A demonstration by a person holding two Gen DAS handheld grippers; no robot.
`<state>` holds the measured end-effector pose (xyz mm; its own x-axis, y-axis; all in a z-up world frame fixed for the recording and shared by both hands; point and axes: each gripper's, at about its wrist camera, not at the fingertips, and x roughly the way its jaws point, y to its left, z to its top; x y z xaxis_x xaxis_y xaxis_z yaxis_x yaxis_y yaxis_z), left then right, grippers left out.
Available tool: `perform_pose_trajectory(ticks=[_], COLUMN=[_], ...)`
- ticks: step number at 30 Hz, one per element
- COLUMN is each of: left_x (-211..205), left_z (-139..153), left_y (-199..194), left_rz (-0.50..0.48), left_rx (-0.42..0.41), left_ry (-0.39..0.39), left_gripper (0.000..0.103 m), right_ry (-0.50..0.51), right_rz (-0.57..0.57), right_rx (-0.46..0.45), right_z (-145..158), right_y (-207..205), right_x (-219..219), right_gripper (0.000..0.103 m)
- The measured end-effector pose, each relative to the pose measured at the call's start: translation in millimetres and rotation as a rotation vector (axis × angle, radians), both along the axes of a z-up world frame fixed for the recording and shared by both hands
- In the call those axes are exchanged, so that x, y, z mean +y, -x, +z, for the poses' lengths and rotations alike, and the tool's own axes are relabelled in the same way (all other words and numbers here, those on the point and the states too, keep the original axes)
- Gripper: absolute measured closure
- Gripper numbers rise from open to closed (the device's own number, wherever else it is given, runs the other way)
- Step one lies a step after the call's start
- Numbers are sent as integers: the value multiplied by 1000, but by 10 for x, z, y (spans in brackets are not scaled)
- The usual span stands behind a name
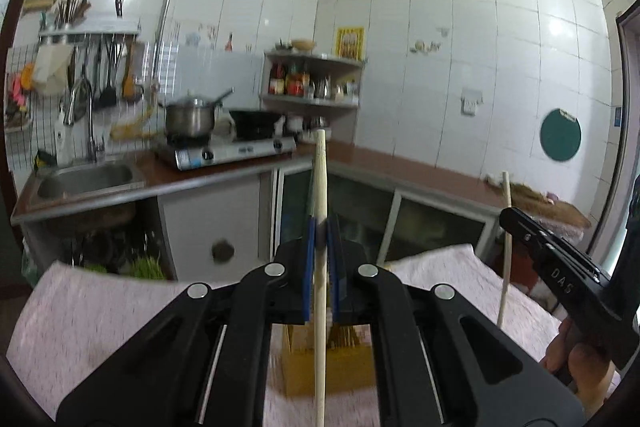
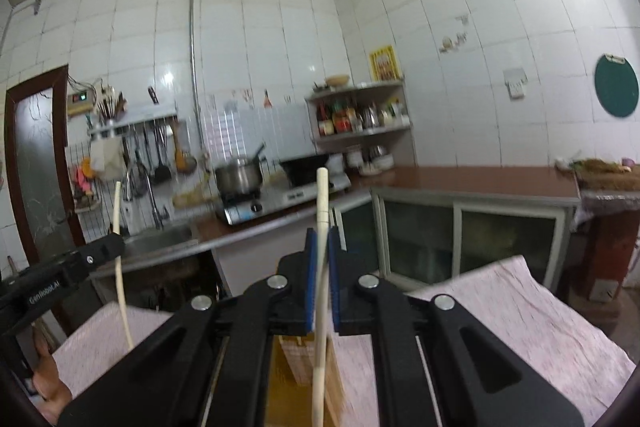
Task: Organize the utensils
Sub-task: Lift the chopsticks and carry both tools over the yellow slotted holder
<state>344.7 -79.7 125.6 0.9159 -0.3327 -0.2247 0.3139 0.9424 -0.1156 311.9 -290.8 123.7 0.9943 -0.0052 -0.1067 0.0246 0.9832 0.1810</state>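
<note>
The left tool [image 1: 320, 227] was clamped on a pale wooden chopstick [image 1: 320, 179], which stood nearly upright between its blue pads [image 1: 310, 255] and pointed to 12 o'clock. The right tool [image 2: 322, 243] was clamped in the same way on a second chopstick [image 2: 322, 199], also close to upright. Below both tools, at 6 o'clock, a yellow-brown wooden holder [image 1: 348, 367] stood on the desk [image 1: 100, 315], which was covered with a pale pink cloth. In the left wrist view the right tool appeared at 4 o'clock with its chopstick rising from it. In the right wrist view the left tool appeared at 8 o'clock. Behind them were a stove [image 1: 228, 151] with a steel pot [image 1: 190, 119] and a sink [image 1: 86, 179].
</note>
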Motion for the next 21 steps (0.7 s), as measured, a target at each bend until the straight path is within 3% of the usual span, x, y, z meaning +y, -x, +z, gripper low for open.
perform_pose_trajectory(ticks=[6,13,21], left_x=[-155,-343,-280], left_z=[120,57,-426], left_y=[-350,-625,-818], left_rz=[-10,-34,-40], left_rx=[-78,-135,-43], left_ry=[25,22,33], left_gripper=[98,98,98], right_ry=[20,66,96], right_rz=[-10,-36,-21], right_rx=[-84,-132,-111], right_z=[113,89,-267], right_y=[-361,-685,-759], right_x=[124,217,262], right_gripper=[97,97,97])
